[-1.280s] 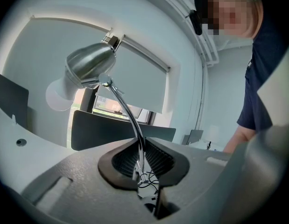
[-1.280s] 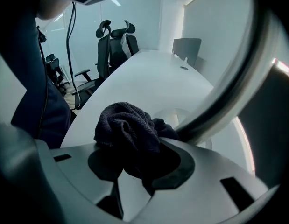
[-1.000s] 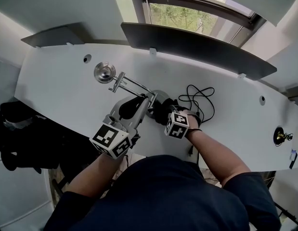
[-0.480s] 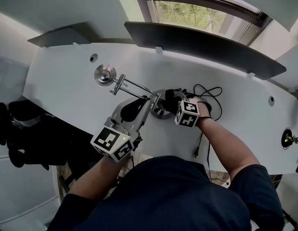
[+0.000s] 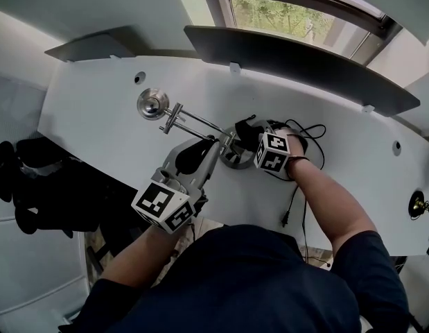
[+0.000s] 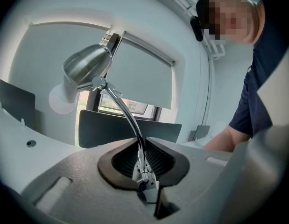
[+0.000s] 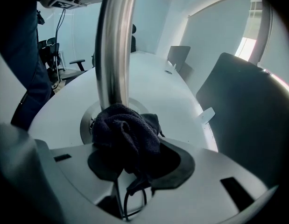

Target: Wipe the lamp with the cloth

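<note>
Lamp stands on the white surface, and your left tongs are clamped tight on its thin arm. Your right tongs are closed on the dark cloth, which presses against the chrome post just above the round base.

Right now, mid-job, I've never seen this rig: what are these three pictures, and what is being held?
No robot: a person holds a two-jaw gripper in each hand. The head view looks down from the person's head onto a white table with a metal lamp and a black cable. The other two views ride on the grippers. The left gripper is shut on the lamp's thin arm; the right gripper holds a dark cloth against the lamp's post, near its base.
</note>
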The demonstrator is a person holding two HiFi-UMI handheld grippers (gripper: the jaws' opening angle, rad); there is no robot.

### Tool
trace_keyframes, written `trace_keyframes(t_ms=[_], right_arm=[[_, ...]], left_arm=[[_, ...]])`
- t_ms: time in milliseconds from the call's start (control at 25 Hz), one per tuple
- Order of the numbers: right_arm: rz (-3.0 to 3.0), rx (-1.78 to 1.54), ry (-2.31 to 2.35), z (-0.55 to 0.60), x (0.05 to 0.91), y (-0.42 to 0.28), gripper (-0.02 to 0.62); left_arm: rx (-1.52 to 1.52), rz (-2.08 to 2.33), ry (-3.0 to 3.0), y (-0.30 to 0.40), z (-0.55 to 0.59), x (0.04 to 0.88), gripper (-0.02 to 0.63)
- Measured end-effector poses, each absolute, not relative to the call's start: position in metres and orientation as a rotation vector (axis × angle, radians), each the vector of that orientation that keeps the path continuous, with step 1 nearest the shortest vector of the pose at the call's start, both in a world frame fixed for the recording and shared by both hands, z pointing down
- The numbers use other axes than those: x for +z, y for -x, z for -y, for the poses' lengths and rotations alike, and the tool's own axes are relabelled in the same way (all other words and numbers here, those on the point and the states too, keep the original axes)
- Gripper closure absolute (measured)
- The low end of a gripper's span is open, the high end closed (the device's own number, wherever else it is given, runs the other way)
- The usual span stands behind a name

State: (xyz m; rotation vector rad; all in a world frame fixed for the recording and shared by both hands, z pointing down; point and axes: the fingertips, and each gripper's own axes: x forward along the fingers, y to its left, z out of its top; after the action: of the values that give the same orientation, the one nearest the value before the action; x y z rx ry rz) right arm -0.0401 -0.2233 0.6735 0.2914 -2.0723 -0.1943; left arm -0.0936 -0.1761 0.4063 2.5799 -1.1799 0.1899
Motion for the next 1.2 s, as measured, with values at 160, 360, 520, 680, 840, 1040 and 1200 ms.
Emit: trace_keyframes(t_ms=[160, 360, 520, 680, 840, 1040, 1200], right_arm=[[2.073, -0.196, -0.321, 0.234, 0.673, 0.046, 0.437], [2.063, -0.201, -0.353, 0.244, 0.673, 0.05, 0.437], [2.061, -0.184, -0.386, 0.246, 0.67, 0.05, 0.437], [2.078, -0.155, -0.439, 0.239, 0.655, 0.039, 0.437], [2.089, -0.147, -0.5, 0.227, 0.634, 0.025, 0.437], [2.129, -0.139, -0.585, 0.208, 0.6, 0.016, 0.437], [2.167, -0.125, -0.627, 0.182, 0.576, 0.02, 0.437]], left_arm=[[0.192, 1.19, -2.577, 0.094, 0.176, 0.407, 0.557], [0.209, 1.209, -2.568, 0.094, 0.175, 0.407, 0.557], [0.222, 1.225, -2.558, 0.095, 0.174, 0.407, 0.557], [0.222, 1.218, -2.536, 0.099, 0.17, 0.408, 0.558], [0.22, 1.209, -2.548, 0.104, 0.16, 0.404, 0.558], [0.195, 1.167, -2.591, 0.104, 0.144, 0.398, 0.558], [0.191, 1.1, -2.618, 0.101, 0.125, 0.397, 0.564]])
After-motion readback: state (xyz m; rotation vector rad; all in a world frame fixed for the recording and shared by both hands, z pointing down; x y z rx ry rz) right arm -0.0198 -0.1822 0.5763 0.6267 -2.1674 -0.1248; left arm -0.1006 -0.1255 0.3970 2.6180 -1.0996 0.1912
